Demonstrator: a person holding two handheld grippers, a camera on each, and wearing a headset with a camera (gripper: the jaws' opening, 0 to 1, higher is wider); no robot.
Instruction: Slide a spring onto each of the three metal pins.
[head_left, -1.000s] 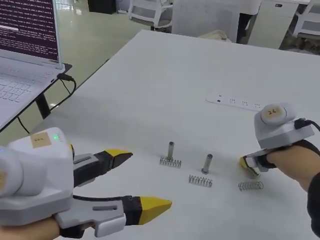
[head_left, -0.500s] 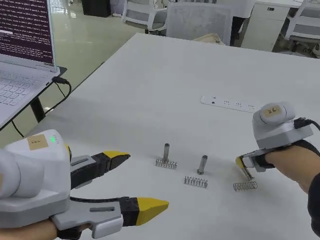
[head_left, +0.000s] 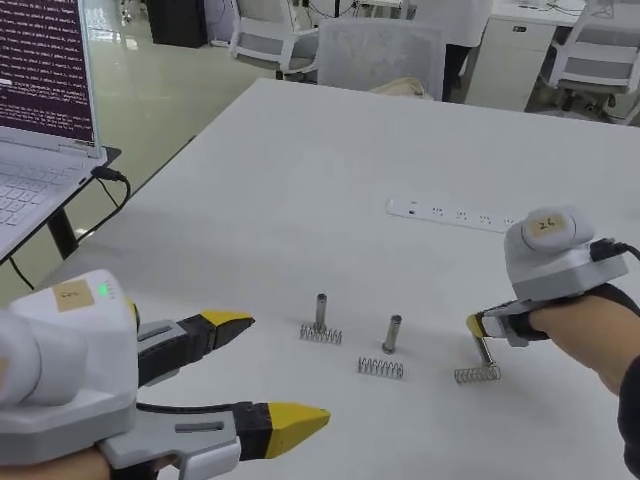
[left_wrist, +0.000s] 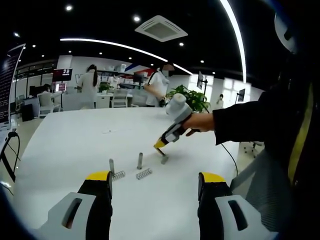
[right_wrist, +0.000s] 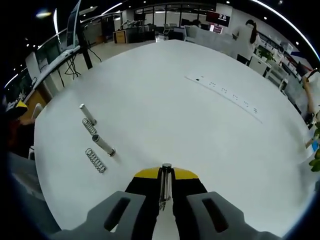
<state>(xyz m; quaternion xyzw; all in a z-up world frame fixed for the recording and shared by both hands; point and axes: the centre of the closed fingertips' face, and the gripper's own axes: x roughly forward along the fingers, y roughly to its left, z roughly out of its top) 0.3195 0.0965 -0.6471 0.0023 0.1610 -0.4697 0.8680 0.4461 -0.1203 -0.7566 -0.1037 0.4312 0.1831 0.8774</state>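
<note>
My right gripper (head_left: 480, 325) is shut on a short metal pin (head_left: 486, 351), which hangs tilted just above the table; the same pin (right_wrist: 165, 182) sticks out between its yellow jaws. A spring (head_left: 477, 374) lies right under it. Two more pins stand upright: the left pin (head_left: 321, 310) and the middle pin (head_left: 392, 333). A spring (head_left: 321, 335) lies by the left pin and another spring (head_left: 381, 368) in front of the middle one. My left gripper (head_left: 265, 370) hovers open and holds nothing, near the front left; its jaws (left_wrist: 156, 179) point at the pins.
A white power strip (head_left: 450, 214) lies farther back on the white table (head_left: 300, 180). An open laptop (head_left: 40, 110) stands on a stand off the table's left edge. Office chairs (head_left: 380, 55) stand beyond the far edge.
The head camera has tipped, so everything sits a little lower and to the left. My right gripper keeps the pin by the right spring, slightly more upright. The left gripper stays open.
</note>
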